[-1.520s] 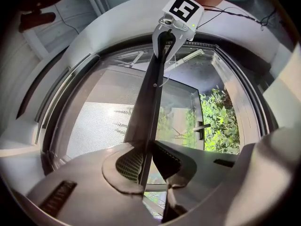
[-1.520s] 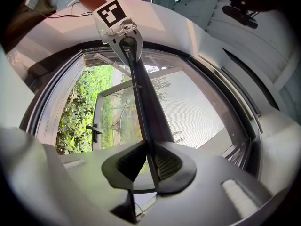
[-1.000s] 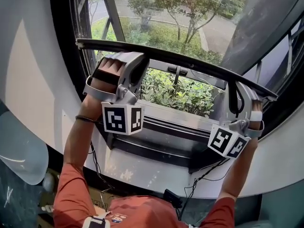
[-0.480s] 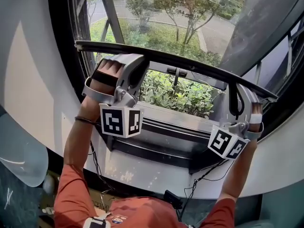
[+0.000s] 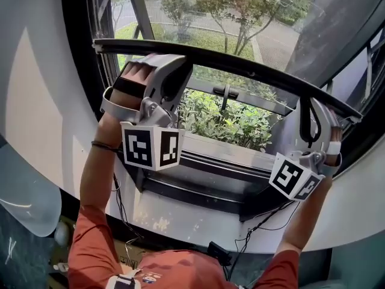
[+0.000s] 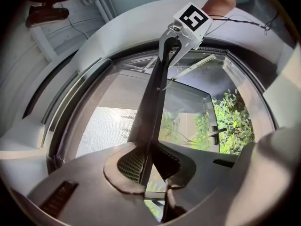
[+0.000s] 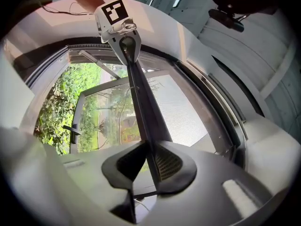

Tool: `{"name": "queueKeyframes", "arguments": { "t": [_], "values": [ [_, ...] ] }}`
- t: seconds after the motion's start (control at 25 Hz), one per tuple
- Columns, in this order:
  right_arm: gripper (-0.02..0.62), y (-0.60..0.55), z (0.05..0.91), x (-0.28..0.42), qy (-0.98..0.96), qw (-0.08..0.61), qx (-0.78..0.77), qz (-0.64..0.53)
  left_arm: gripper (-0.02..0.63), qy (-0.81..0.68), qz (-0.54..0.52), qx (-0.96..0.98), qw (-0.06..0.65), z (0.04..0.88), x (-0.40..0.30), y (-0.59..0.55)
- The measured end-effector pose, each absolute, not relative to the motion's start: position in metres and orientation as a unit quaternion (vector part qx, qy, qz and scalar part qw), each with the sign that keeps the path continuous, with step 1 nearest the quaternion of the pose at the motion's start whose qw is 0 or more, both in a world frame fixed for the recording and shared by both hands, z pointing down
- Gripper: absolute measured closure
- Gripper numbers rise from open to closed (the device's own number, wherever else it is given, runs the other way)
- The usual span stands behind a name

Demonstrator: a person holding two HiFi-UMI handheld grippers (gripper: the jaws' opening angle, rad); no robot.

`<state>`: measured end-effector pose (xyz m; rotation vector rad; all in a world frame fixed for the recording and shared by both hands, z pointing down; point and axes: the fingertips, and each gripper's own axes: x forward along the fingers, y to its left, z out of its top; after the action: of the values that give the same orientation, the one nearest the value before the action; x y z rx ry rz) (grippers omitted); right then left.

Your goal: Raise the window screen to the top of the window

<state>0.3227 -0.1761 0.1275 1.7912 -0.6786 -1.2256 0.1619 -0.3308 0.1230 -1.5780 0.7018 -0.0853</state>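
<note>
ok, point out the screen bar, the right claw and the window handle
screen bar point(image 5: 240, 67): head view, middle of the dark bar's span.
right claw point(image 7: 150, 163): right gripper view, midway between its fingertips, shut on the bar.
window handle point(image 5: 225, 91): head view, the dark lever's hub.

left gripper point(image 5: 173, 65) closing on the dark screen bar point(image 5: 240, 65), right gripper point(image 5: 314, 107) clamped near its other end; green shrubs point(image 5: 231, 124) outside below

left claw point(image 6: 148, 166): arm raised, jaws closing on screen bar point(image 5: 240, 65) | right claw point(image 7: 149, 161): arm raised, jaws clamped on screen bar
</note>
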Motion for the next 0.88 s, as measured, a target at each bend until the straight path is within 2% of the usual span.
{"name": "queueKeyframes", "arguments": {
  "t": [0.44, 0.88],
  "values": [
    [0.526, -0.181, 0.05, 0.322, -0.238, 0.447, 0.699, -0.506, 0.558, 0.326, -0.029, -0.665, 0.671, 0.047, 0.164, -0.335],
    [0.526, -0.178, 0.035, 0.322, -0.22, 0.438, 0.696, -0.525, 0.558, 0.344, -0.016, -0.641, 0.686, 0.03, 0.164, -0.331]
  ]
}}
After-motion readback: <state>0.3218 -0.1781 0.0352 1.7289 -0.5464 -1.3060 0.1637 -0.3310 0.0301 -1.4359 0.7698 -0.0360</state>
